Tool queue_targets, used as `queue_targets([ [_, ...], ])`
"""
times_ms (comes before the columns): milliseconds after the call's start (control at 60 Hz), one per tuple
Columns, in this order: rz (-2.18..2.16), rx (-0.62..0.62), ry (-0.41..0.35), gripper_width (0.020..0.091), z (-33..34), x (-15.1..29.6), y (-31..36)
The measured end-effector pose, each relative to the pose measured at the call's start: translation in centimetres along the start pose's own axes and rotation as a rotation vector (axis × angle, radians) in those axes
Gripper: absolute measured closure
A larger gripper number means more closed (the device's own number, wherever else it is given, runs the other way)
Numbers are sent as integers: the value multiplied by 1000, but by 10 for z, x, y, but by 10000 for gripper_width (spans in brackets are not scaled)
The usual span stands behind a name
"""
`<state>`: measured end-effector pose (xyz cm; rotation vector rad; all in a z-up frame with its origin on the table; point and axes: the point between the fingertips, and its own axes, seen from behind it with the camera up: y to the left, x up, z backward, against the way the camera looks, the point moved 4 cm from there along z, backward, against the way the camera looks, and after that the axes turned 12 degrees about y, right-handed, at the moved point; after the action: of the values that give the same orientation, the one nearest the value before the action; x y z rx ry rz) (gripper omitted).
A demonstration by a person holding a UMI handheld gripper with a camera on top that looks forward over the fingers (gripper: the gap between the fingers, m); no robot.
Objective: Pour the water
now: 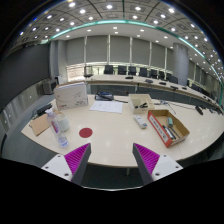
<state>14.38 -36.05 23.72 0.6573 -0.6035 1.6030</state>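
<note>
- The hand-held gripper is held raised above the near edge of the long pale conference bench, its two fingers spread wide with nothing between them; the purple pads face one another across an empty gap.
- The task's vessels stand to the left, well ahead of the left finger: a clear plastic bottle with a pinkish base, and just beside it a second clear container. Which of the two holds the water cannot be told at this range; the taller one is probably the bottle to pour from.
- A small round dark red coaster-like disc lies flat on the bench, beyond the fingers and to the right of the bottle, apart from it. It may mark a spot for setting down a vessel.
- A white rectangular box sits farther back on the left; an orange-sided open tray with small items in it rests to the right, clear of the working area.
- Black office chairs line the far side of the room, under curtained windows.
- Judgement: no grasp is yet made. The wide spread suits an approach to the bottle's body; the gripper must swing left and advance so the bottle stands between the pads before closing.
- Risk: a clear, light bottle may tip if one finger touches it first.
</note>
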Motion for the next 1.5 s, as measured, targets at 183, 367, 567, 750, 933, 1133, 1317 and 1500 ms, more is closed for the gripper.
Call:
queue_targets([
  [183,28,80,-19,243,-31,-10,107],
  [367,30,93,-53,243,-79,-9,206],
  [567,39,43,-99,244,-150,5,272],
  [750,9,-18,-133,279,-211,17,287],
  [933,8,-60,-179,561,-238,31,288],
  [1133,26,-66,-176,695,-234,36,287],
  [1317,89,-154,-146,738,-212,51,264],
  [1500,255,-320,-154,737,-194,102,220],
])
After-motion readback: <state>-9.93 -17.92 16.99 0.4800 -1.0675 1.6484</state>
